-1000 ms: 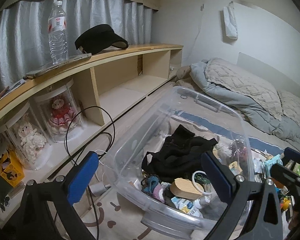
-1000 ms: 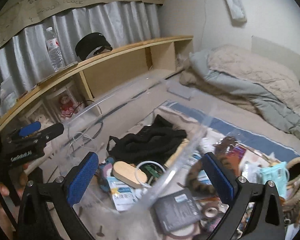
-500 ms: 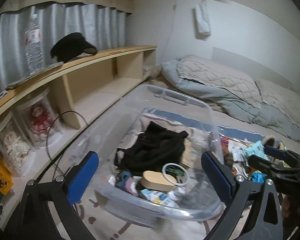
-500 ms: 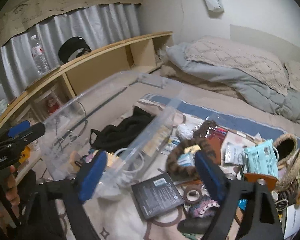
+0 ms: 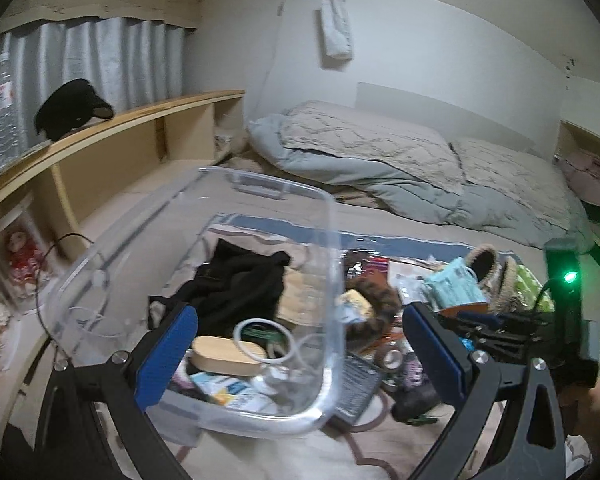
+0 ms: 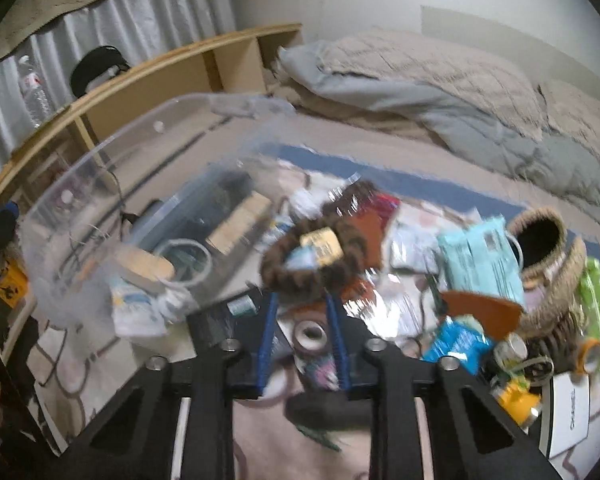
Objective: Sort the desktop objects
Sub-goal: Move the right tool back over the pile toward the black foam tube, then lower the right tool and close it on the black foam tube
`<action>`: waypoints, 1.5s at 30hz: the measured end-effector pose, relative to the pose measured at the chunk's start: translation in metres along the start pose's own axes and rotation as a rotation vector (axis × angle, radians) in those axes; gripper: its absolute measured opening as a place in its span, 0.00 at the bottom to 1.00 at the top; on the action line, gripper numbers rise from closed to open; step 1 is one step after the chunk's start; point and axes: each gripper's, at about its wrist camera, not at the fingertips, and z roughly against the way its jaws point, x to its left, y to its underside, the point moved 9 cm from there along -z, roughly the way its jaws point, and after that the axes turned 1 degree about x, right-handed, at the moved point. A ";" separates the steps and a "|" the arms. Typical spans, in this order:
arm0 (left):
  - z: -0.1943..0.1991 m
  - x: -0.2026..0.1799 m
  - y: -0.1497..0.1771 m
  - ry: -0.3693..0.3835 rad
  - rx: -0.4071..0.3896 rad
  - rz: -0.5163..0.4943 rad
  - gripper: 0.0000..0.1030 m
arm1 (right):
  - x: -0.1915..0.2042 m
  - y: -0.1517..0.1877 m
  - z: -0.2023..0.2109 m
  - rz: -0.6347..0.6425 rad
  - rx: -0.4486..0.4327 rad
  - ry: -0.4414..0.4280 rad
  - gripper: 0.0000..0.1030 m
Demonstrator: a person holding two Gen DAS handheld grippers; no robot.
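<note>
A clear plastic bin sits on the rug and holds a black garment, a wooden block and a white cable. It also shows in the right wrist view. My left gripper is open, its fingers wide apart over the bin's near right corner. My right gripper has narrowed with its fingers either side of a tape roll, which lies on the rug among loose clutter. A brown striped ring lies just beyond. The right gripper shows at the right of the left view.
Right of the bin lie a blue mask pack, a woven basket, a dark flat box and several small items. A wooden shelf with a bottle and black cap runs along the left. Bedding lies behind.
Both views swung right, from the bin toward the clutter pile. The right gripper closed from wide open to a narrow gap and came down around the tape roll.
</note>
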 end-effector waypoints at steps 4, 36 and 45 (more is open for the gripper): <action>-0.002 -0.021 0.005 0.056 0.012 -0.025 1.00 | -0.016 0.027 -0.020 -0.045 0.107 0.004 0.04; -0.028 -0.124 0.055 0.259 0.120 -0.157 0.99 | -0.038 0.137 -0.032 -0.084 0.343 -0.074 0.04; -0.054 -0.140 0.077 0.267 0.213 -0.134 0.87 | -0.040 0.164 -0.039 -0.089 0.409 -0.080 0.04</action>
